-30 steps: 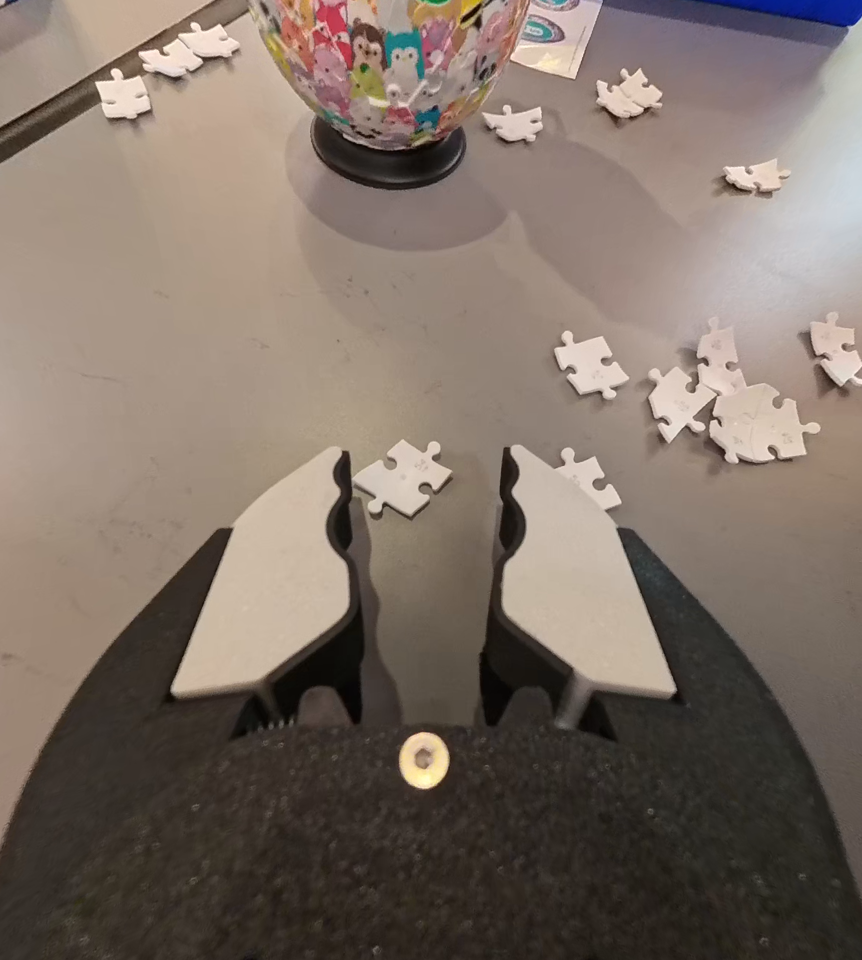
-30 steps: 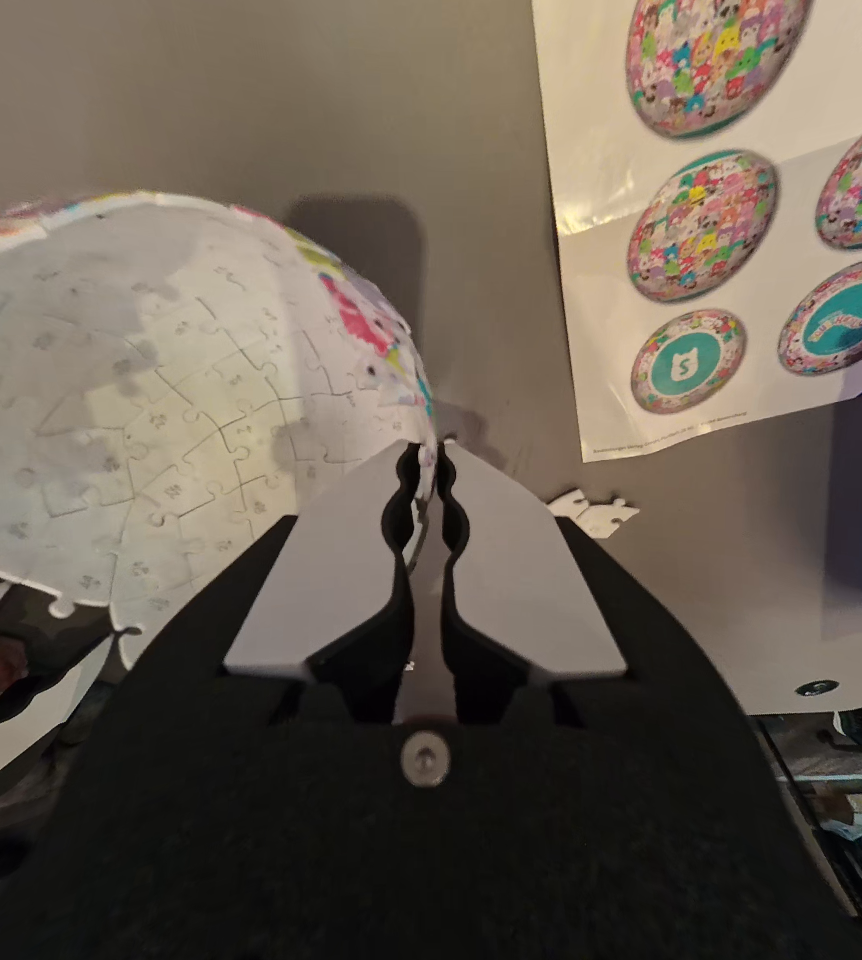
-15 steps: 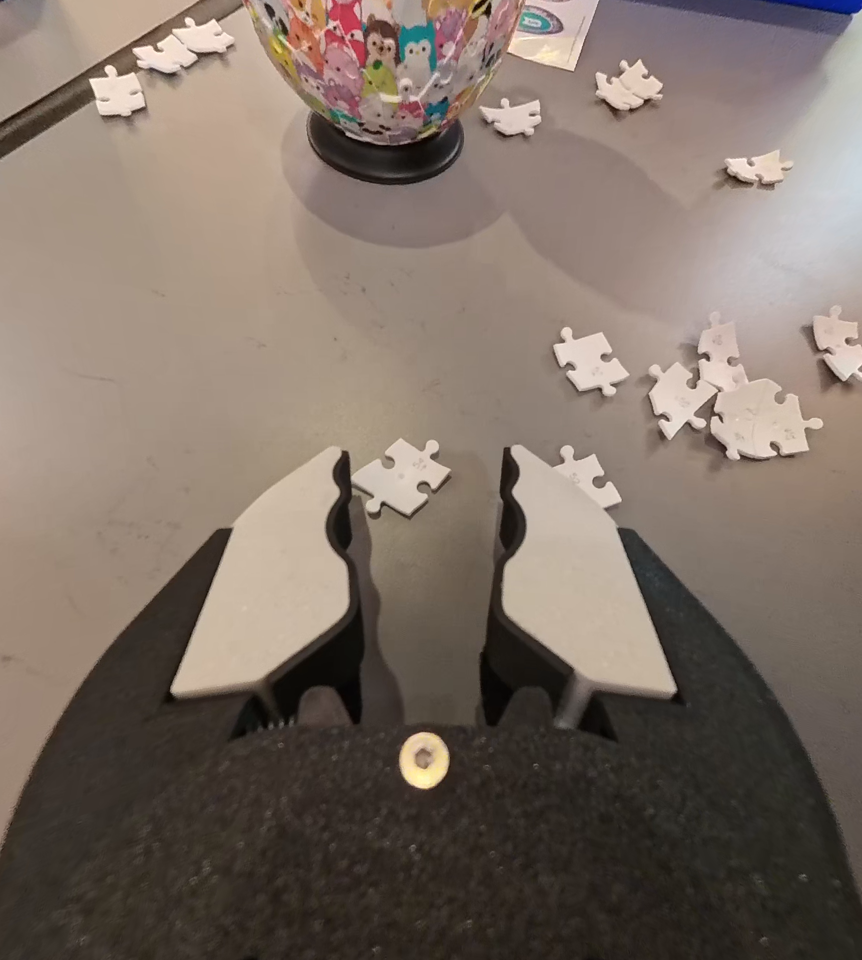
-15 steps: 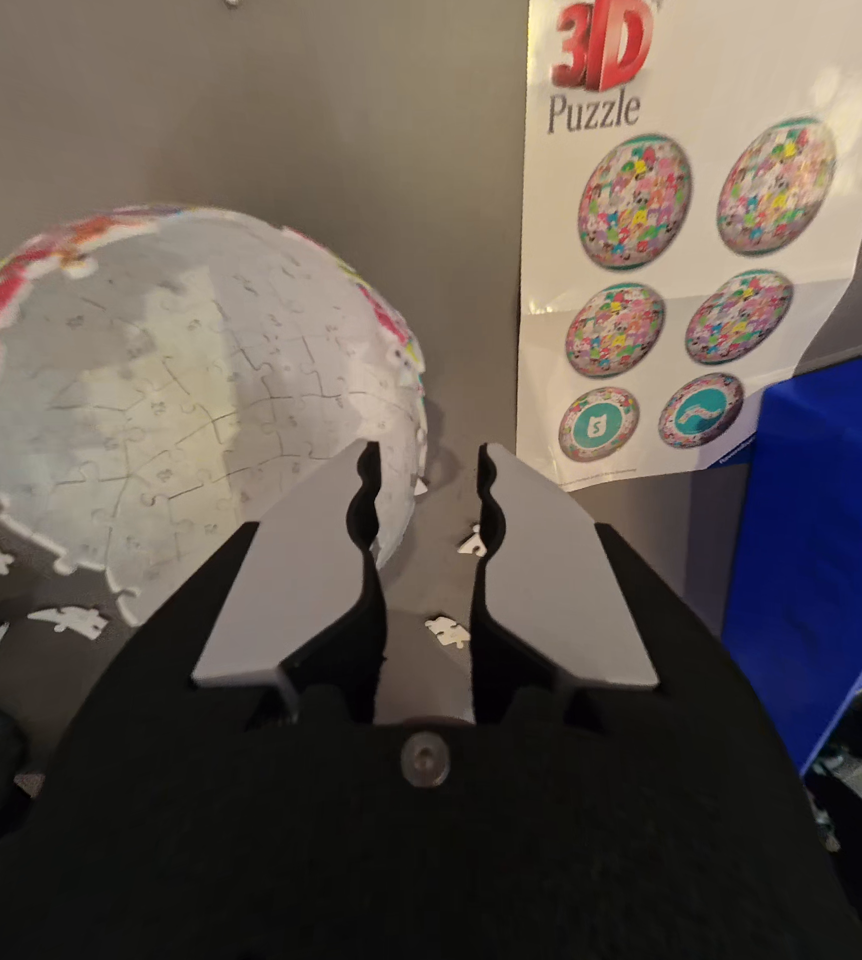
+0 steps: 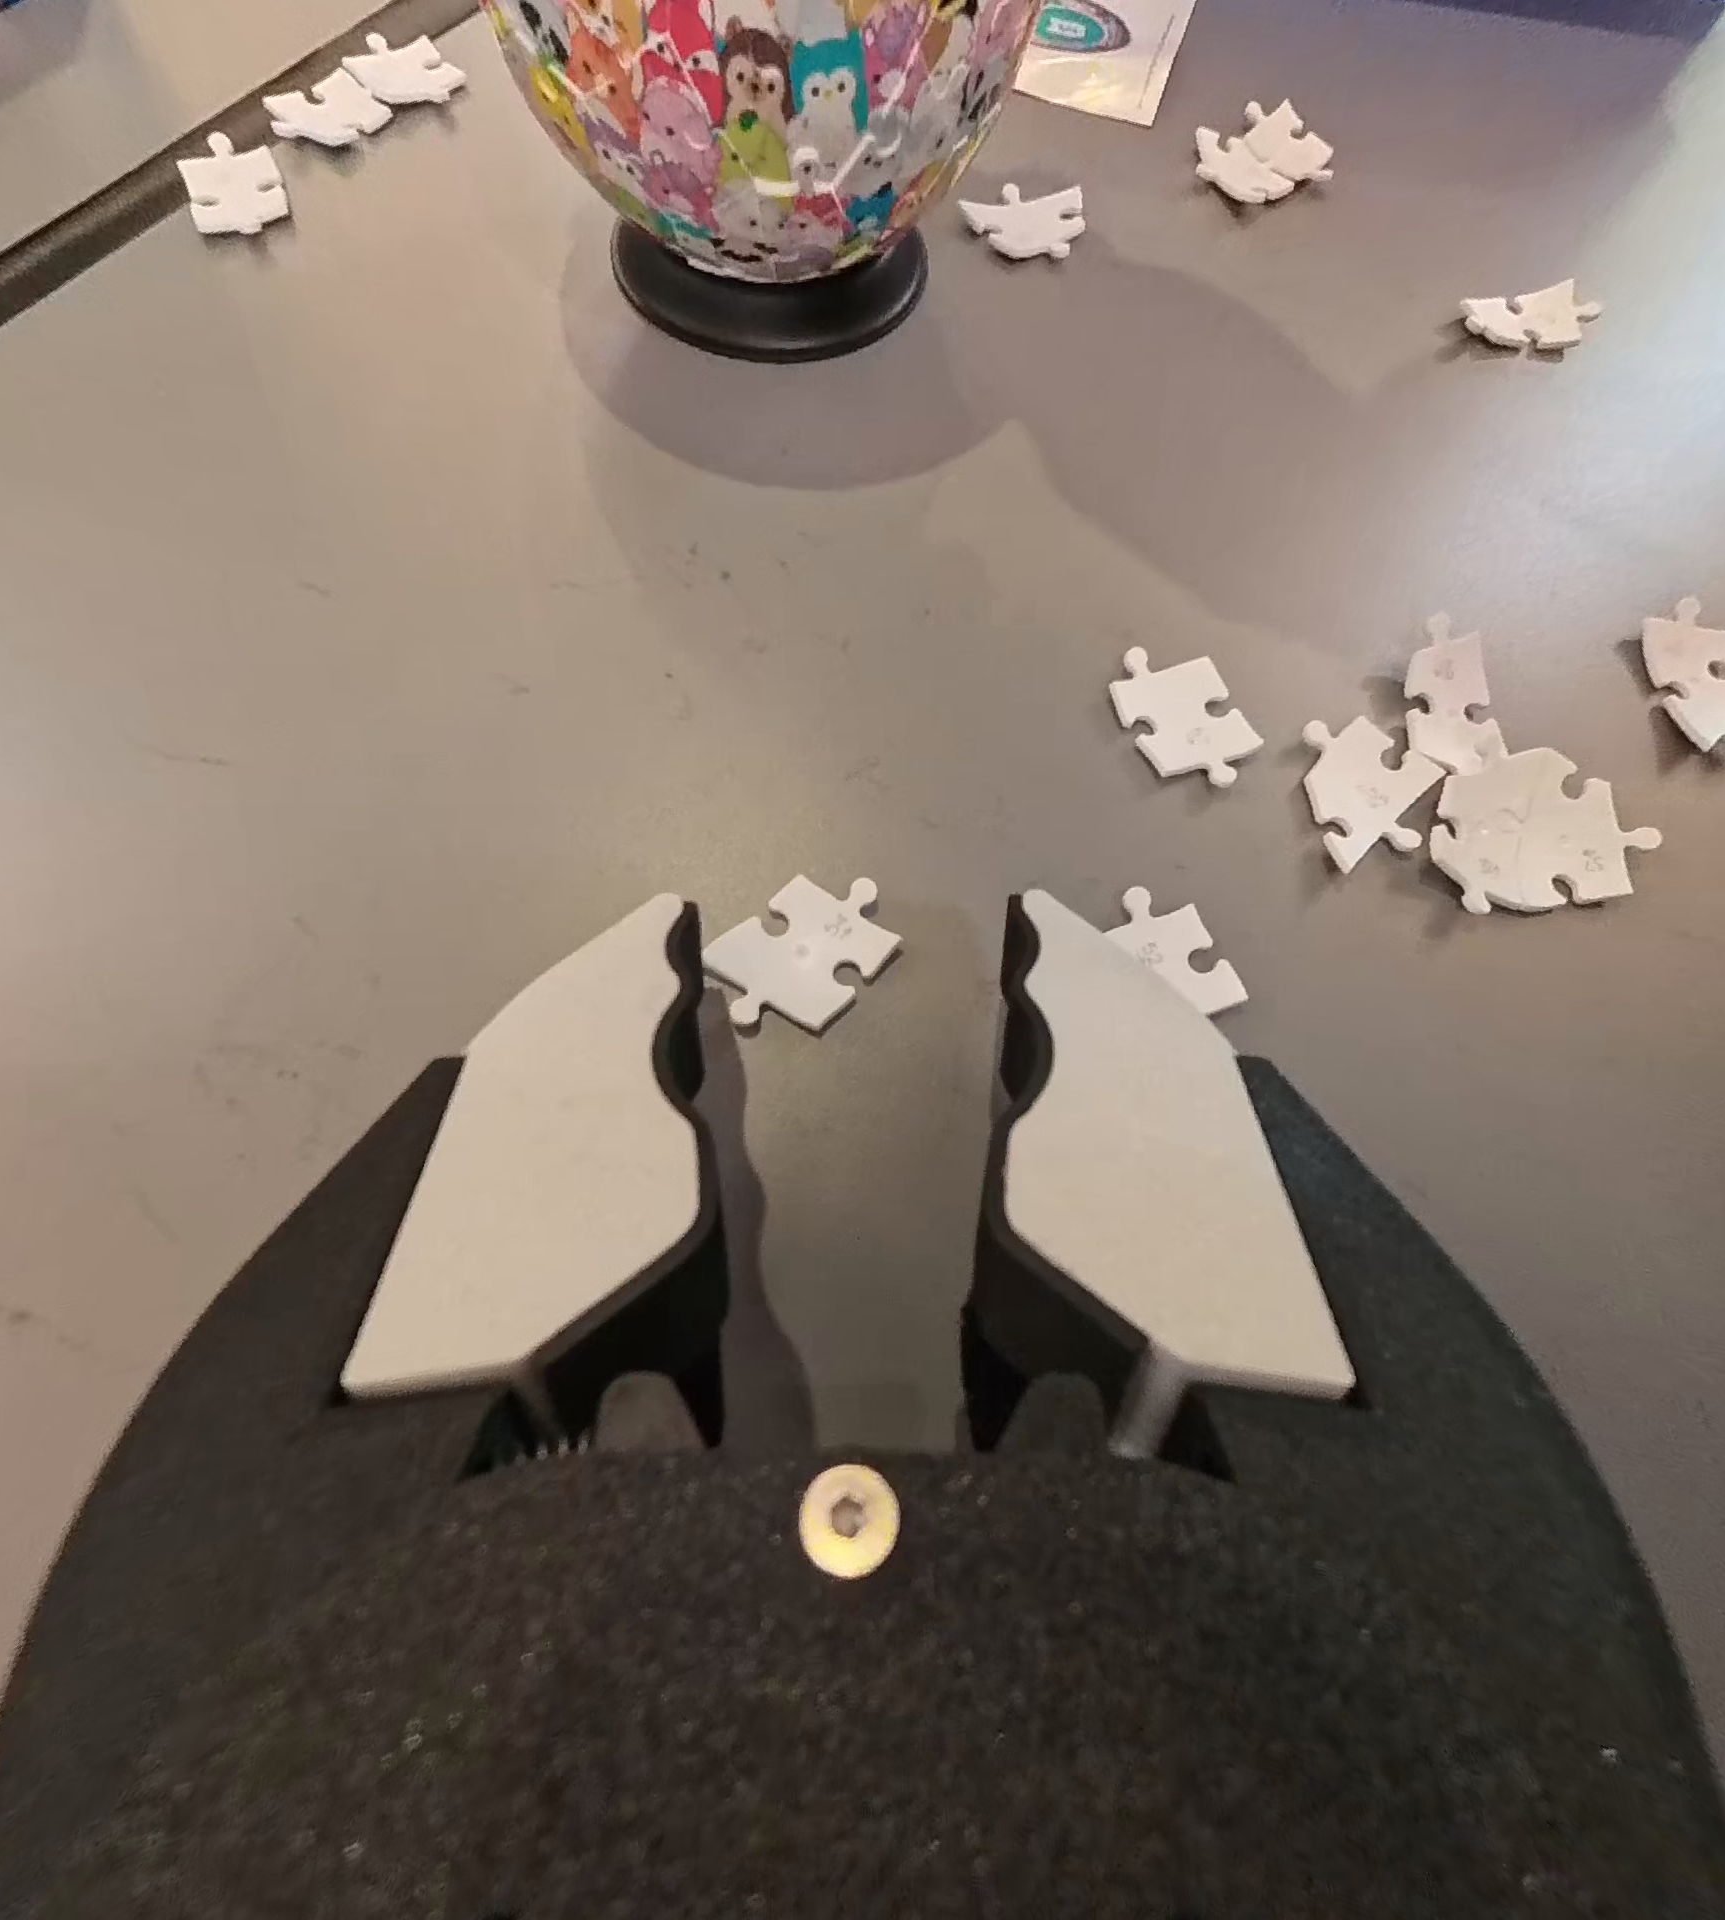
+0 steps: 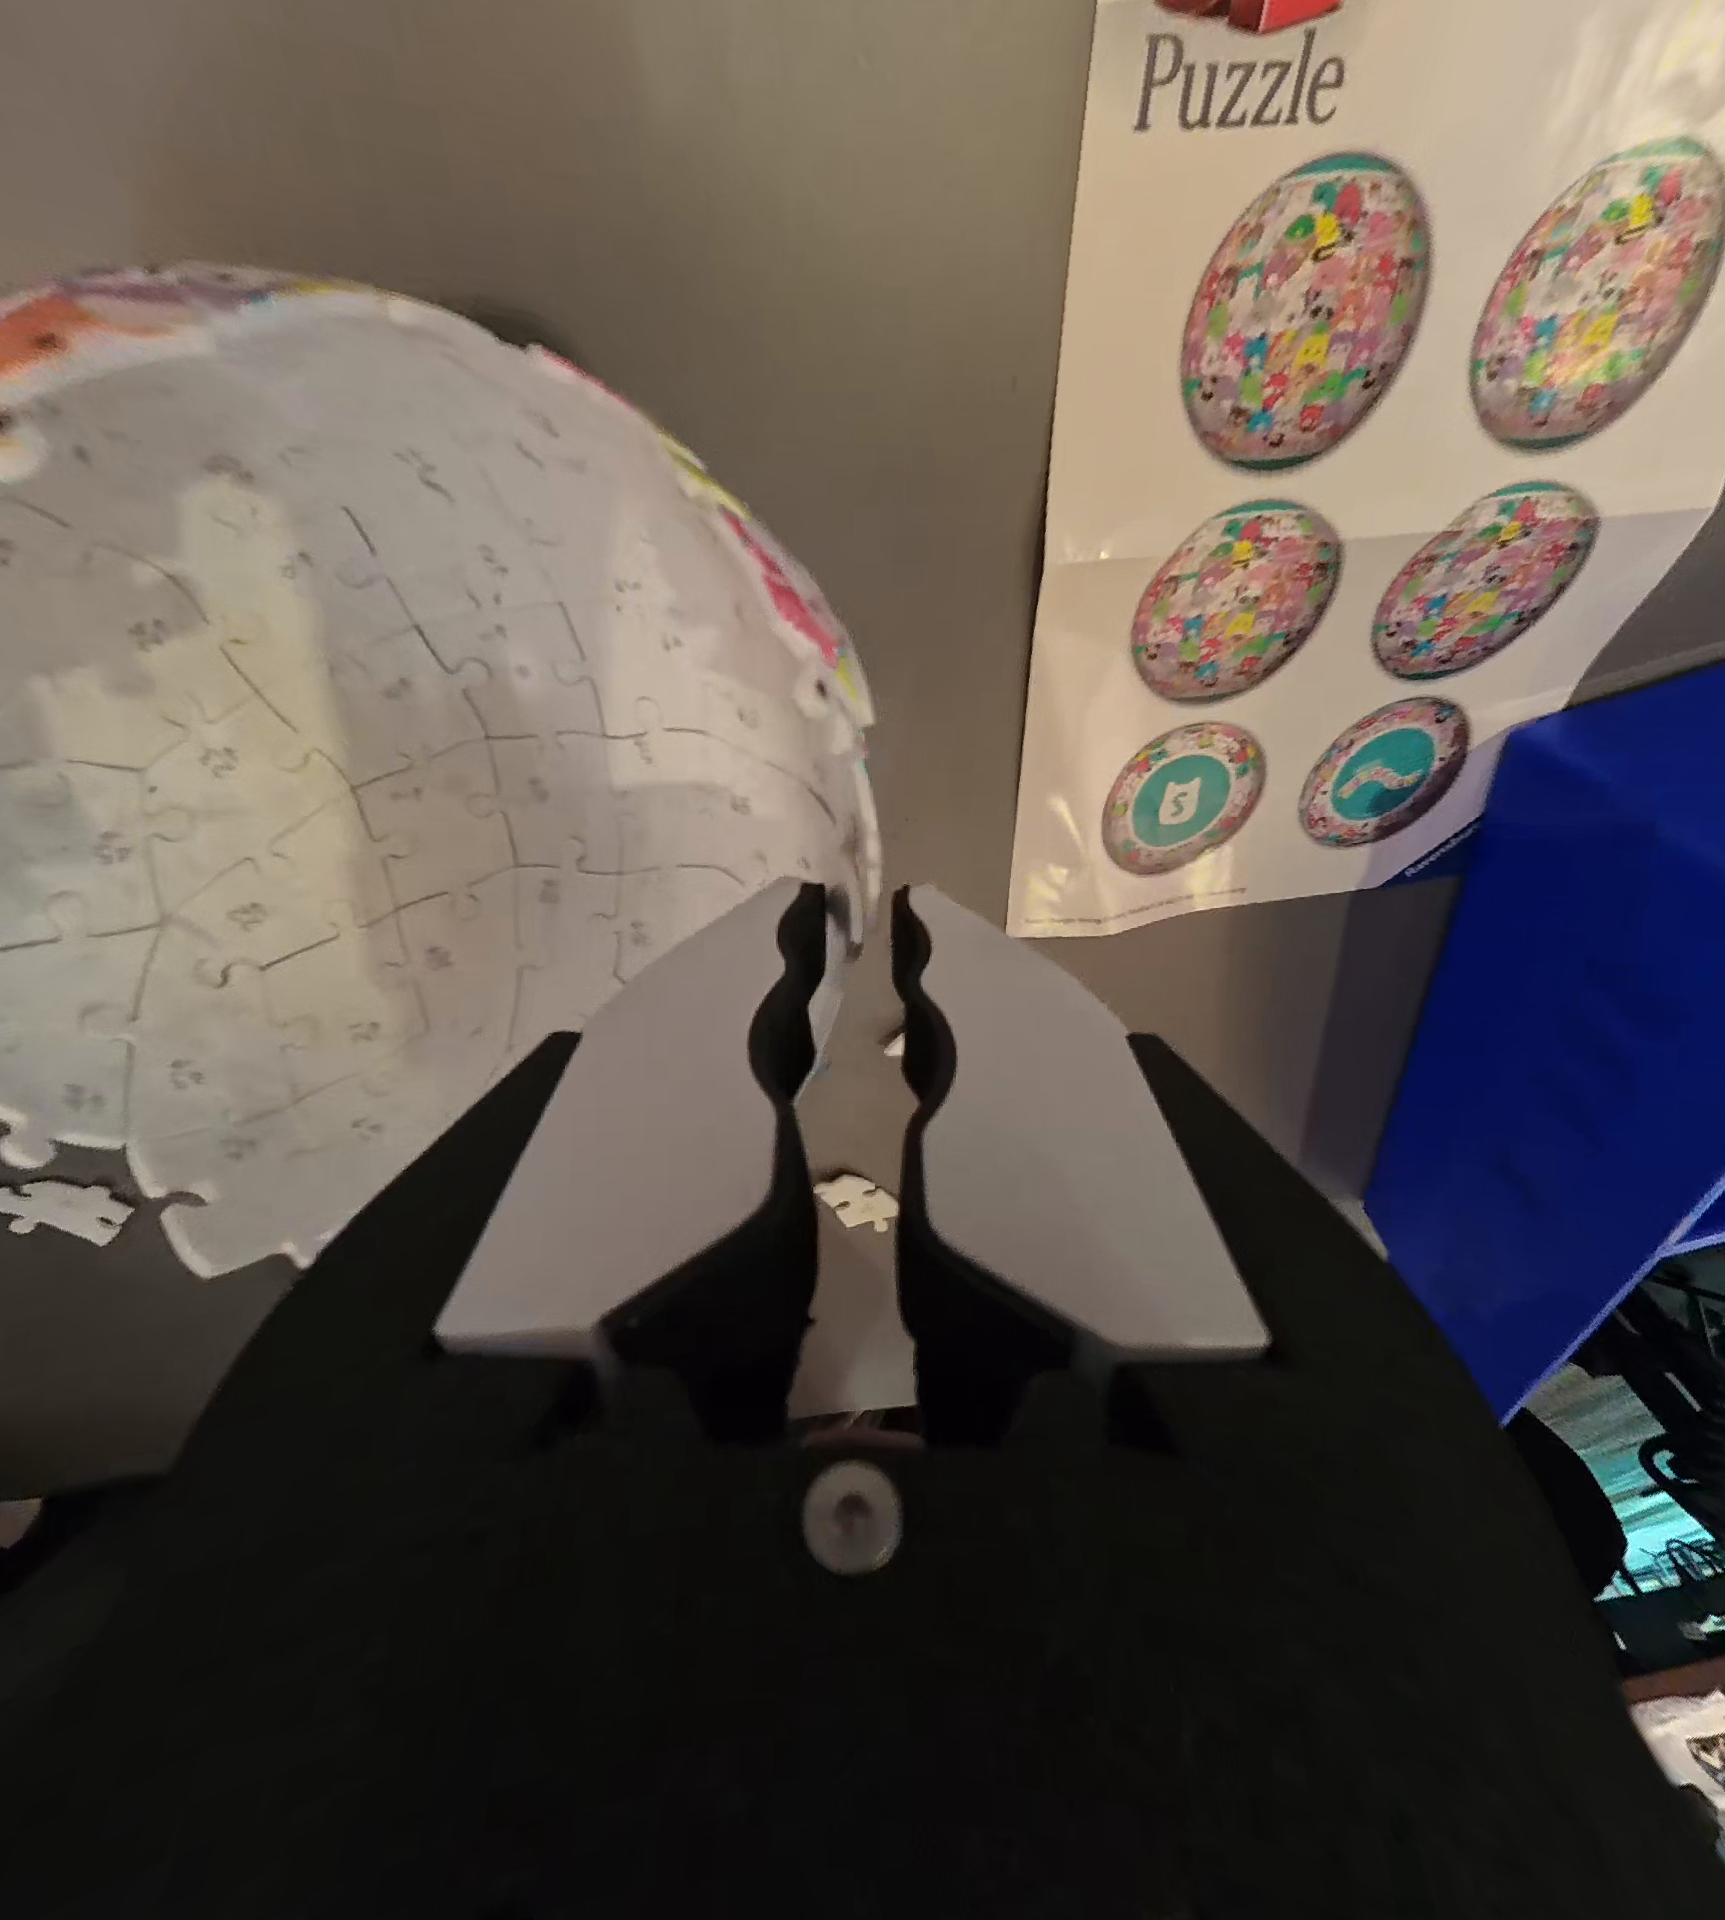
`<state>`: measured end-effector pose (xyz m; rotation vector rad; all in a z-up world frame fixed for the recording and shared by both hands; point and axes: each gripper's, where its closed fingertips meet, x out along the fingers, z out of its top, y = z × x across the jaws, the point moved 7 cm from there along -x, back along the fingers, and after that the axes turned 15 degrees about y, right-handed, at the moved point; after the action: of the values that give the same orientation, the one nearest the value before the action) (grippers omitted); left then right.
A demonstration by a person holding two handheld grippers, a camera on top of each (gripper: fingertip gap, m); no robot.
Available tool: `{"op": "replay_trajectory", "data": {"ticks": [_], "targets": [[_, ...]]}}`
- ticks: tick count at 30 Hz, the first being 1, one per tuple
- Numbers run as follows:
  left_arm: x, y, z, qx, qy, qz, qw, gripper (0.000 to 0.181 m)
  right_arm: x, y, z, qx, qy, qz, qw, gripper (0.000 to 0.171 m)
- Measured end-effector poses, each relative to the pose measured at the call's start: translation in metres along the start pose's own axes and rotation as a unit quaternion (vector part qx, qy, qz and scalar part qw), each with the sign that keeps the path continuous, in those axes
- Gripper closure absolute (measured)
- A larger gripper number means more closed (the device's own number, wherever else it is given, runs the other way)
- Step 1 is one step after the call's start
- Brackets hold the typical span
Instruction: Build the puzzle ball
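Left gripper (image 5: 850, 914): fingers wide apart, empty, a white piece (image 5: 804, 952) between the tips.
Right gripper (image 6: 858, 904): fingers narrow, nothing gripped.
Puzzle ball (image 5: 764, 114): at 12 o'clock on its black stand (image 5: 770, 296).

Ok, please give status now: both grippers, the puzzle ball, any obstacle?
Left gripper open, empty, low over loose piece. Right gripper slightly open, empty, at puzzle ball rim. Ball unfinished, on black stand. No obstacle seen.
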<state>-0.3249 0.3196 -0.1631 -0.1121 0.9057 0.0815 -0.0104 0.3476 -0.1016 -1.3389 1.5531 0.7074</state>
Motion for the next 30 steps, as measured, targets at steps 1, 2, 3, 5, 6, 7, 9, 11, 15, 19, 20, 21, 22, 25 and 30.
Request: {"op": "replay_trajectory", "data": {"ticks": [1, 2, 3, 5, 6, 7, 9, 11, 15, 19, 20, 21, 22, 25, 30], "targets": [[0.0, 0.0, 0.0, 0.001, 0.0, 0.001, 1.0, 0.126, 0.0, 0.0, 0.0, 0.002, 0.001, 0.003, 1.0, 0.16], [0.0, 0.0, 0.0, 0.002, 0.001, 0.001, 1.0, 0.126, 0.0, 0.0, 0.0, 0.003, 0.003, 0.004, 1.0, 0.162], [0.0, 0.0, 0.0, 0.002, 0.001, 0.002, 1.0, 0.126, 0.0, 0.0, 0.0, 0.002, 0.004, 0.001, 1.0, 0.163], [0.001, 0.0, 0.0, 0.003, 0.001, 0.003, 1.0, 0.126, 0.0, 0.001, 0.001, -0.003, 0.004, -0.008, 1.0, 0.163], [0.001, 0.0, 0.0, 0.003, 0.001, 0.003, 1.0, 0.126, 0.0, 0.001, 0.002, -0.005, 0.004, -0.013, 1.0, 0.163], [0.001, 0.0, 0.0, 0.003, 0.001, 0.002, 1.0, 0.126, 0.0, 0.002, 0.002, -0.007, 0.004, -0.017, 1.0, 0.163], [0.001, 0.001, 0.0, 0.003, 0.001, 0.002, 1.0, 0.126, 0.0, 0.002, 0.003, -0.009, 0.006, -0.022, 1.0, 0.163], [0.001, 0.001, 0.0, 0.003, 0.001, 0.002, 1.0, 0.126, 0.0, 0.002, 0.004, -0.01, 0.009, -0.025, 1.0, 0.163], [0.001, 0.001, 0.0, 0.004, 0.002, 0.003, 1.0, 0.126, 0.0, 0.004, 0.006, -0.018, 0.012, -0.042, 0.999, 0.162], [0.002, 0.001, 0.0, 0.004, 0.001, 0.003, 1.0, 0.126, 0.0, 0.007, 0.007, -0.027, 0.017, -0.056, 0.998, 0.157], [0.001, 0.001, 0.0, 0.004, 0.001, 0.003, 1.0, 0.126, -0.001, 0.007, 0.007, -0.029, 0.012, -0.057, 0.998, 0.154], [0.001, 0.002, 0.0, 0.004, 0.001, 0.003, 1.0, 0.126, -0.004, 0.007, 0.008, -0.035, 0.001, -0.051, 0.998, 0.151], [0.001, 0.002, 0.0, 0.004, 0.001, 0.003, 1.0, 0.126, -0.006, 0.006, 0.007, -0.039, -0.007, -0.047, 0.998, 0.147], [0.001, 0.002, 0.0, 0.002, -0.002, 0.0, 1.0, 0.126, -0.015, -0.001, 0.0, -0.06, -0.042, -0.02, 0.997, 0.144], [0.001, 0.002, 0.001, 0.0, -0.002, -0.004, 1.0, 0.126, -0.021, -0.012, -0.012, -0.129, -0.112, 0.09, 0.981, 0.14]]}}
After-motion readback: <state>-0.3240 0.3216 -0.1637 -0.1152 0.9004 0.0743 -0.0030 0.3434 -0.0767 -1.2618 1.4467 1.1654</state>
